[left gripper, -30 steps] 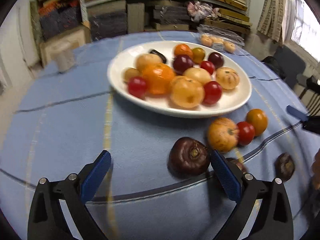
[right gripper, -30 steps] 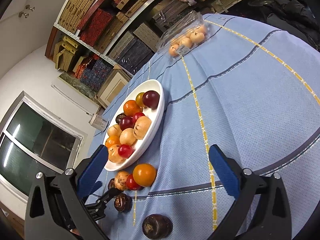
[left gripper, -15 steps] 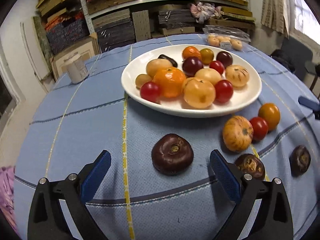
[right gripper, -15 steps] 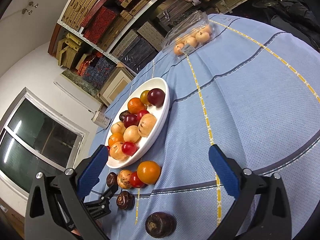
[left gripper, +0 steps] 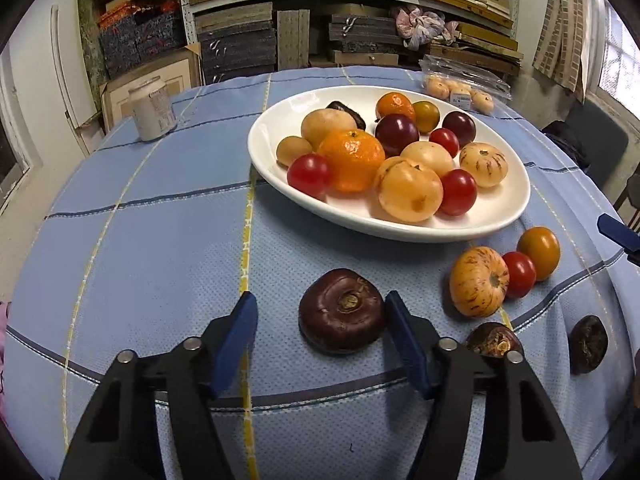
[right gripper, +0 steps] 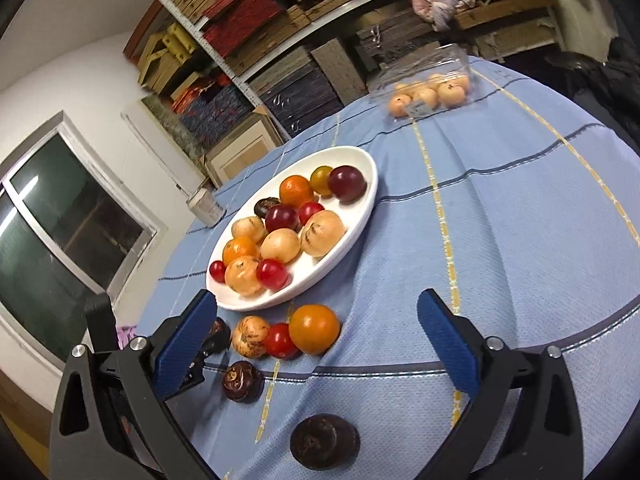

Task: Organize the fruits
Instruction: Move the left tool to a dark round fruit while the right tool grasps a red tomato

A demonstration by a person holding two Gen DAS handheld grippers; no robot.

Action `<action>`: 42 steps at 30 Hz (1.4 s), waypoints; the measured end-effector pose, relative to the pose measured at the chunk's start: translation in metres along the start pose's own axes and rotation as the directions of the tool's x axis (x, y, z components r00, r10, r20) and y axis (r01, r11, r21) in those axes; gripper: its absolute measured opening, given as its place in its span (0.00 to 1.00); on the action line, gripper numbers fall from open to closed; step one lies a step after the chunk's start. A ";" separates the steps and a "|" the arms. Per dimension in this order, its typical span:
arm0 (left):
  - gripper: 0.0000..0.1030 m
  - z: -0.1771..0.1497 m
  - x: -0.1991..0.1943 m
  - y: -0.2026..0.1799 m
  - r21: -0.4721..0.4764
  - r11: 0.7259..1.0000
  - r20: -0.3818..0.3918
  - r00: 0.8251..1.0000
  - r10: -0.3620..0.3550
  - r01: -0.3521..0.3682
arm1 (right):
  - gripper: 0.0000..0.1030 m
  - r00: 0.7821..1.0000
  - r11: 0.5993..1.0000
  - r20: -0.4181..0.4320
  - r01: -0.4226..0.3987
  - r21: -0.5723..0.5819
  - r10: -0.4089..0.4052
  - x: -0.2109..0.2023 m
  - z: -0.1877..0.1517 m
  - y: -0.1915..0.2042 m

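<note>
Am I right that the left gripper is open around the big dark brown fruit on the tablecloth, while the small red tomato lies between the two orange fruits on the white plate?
Not quite. The left gripper is open around the big dark brown fruit, but that red tomato lies between the striped orange fruit and the smooth orange fruit on the tablecloth, beside the white plate, as the left wrist view shows.
</note>
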State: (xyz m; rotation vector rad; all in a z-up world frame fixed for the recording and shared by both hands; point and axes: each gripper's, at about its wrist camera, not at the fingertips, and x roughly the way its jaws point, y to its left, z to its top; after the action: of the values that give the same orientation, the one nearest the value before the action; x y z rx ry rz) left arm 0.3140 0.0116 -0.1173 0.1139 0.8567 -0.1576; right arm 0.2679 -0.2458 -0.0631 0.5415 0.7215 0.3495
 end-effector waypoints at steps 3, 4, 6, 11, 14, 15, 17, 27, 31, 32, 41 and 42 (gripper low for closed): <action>0.64 0.000 0.000 -0.001 0.004 1.000 0.001 1.000 0.005 -0.005 | 0.96 1.000 0.999 -0.008 0.001 -0.034 -0.002 0.002 -0.002 0.006; 0.65 0.001 0.002 -0.001 0.001 1.000 -0.003 1.000 0.003 -0.003 | 0.96 1.000 0.998 -0.014 0.000 -0.057 0.000 0.003 -0.003 0.010; 0.66 0.003 0.005 0.001 -0.010 1.000 -0.011 1.000 0.003 -0.003 | 0.96 1.000 0.994 -0.023 0.002 -0.109 -0.005 0.005 -0.006 0.019; 0.72 0.006 0.013 0.005 -0.030 0.999 -0.038 0.999 0.014 -0.016 | 0.96 0.996 0.930 -0.052 0.054 -0.364 -0.078 0.017 -0.027 0.057; 0.84 0.007 0.016 0.010 -0.056 0.998 -0.055 0.998 0.025 -0.028 | 0.96 0.989 0.868 -0.074 0.075 -0.491 -0.128 0.030 -0.044 0.076; 0.89 0.008 0.018 0.013 -0.071 0.997 -0.063 0.998 0.028 -0.033 | 0.96 0.987 0.853 -0.080 0.076 -0.516 -0.137 0.033 -0.049 0.081; 0.97 0.009 0.022 0.018 -0.096 0.994 -0.084 0.996 0.035 -0.043 | 0.93 0.985 0.825 -0.097 0.067 -0.561 -0.146 0.040 -0.057 0.088; 0.97 0.007 0.019 0.017 -0.099 0.994 -0.075 0.996 0.045 -0.052 | 0.58 0.974 0.851 -0.184 0.018 -0.525 -0.134 0.061 -0.055 0.084; 0.97 0.008 0.019 0.017 -0.101 0.994 -0.076 0.996 0.045 -0.052 | 0.52 0.969 0.855 -0.190 0.036 -0.518 -0.157 0.070 -0.049 0.081; 0.97 0.007 0.019 0.017 -0.104 0.993 -0.075 0.996 0.041 -0.049 | 0.49 0.969 0.852 -0.181 0.050 -0.522 -0.168 0.072 -0.046 0.081; 0.97 0.008 0.020 0.016 -0.103 0.993 -0.076 0.996 0.046 -0.053 | 0.29 0.947 0.824 -0.193 0.112 -0.555 -0.259 0.094 -0.043 0.078; 0.97 0.008 0.020 0.016 -0.105 0.993 -0.077 0.996 0.044 -0.052 | 0.29 0.946 0.825 -0.197 0.109 -0.554 -0.257 0.095 -0.043 0.079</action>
State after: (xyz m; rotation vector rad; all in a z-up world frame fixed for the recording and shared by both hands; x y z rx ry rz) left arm 0.3353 0.0240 -0.1266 0.0407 0.9337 -0.0624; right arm 0.2955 -0.1220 -0.0948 -0.1184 0.8830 0.4262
